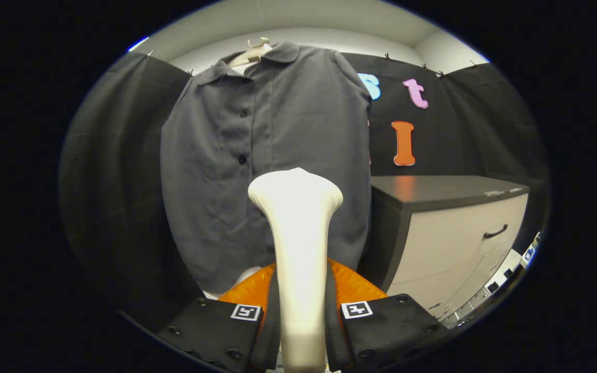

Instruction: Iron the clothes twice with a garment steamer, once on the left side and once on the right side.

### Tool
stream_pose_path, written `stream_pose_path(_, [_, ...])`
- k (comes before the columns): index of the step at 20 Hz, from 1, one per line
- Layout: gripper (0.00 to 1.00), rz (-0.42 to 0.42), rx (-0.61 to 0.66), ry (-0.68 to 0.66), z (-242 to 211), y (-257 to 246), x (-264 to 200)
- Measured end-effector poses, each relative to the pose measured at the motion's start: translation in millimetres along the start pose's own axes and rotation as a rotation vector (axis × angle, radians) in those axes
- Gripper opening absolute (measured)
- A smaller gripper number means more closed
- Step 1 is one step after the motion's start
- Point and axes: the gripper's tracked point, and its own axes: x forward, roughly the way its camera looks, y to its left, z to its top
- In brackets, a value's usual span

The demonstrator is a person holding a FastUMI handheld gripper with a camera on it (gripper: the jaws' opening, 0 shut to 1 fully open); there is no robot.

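Observation:
A grey short-sleeved button shirt (278, 155) hangs on a pale hanger (252, 52) against the black booth wall, straight ahead of me. My gripper (301, 305) is shut on the cream handle of the garment steamer (298, 233), both fingers pressing its sides. The steamer stands upright between the fingers, its flared head (295, 190) in front of the shirt's lower middle, a little right of the button line. Whether the head touches the cloth I cannot tell. An orange part of the steamer (353, 285) bulges behind the fingers.
A cabinet (454, 233) with a dark top and pale drawer fronts with a dark handle stands just right of the shirt. Black cloth hangs to the left and behind. A white wall and ceiling show above the cloth.

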Motion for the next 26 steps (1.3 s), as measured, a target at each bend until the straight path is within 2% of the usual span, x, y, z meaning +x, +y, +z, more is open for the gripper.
stream_pose_path(2, [0.43,0.008,-0.019,-0.073,44,7,-4])
stream_pose_path(5, [0.43,0.063,-0.013,-0.154,101,29,0])
stream_pose_path(10, [0.43,0.164,-0.031,-0.183,149,89,21])
stream_pose_path(12, [0.43,0.200,-0.029,-0.182,158,108,30])
stream_pose_path(17, [0.43,0.232,-0.037,-0.150,153,136,65])
stream_pose_path(23, [0.43,0.227,-0.096,-0.175,147,153,70])
stream_pose_path(26, [0.43,0.253,-0.117,-0.165,138,162,70])
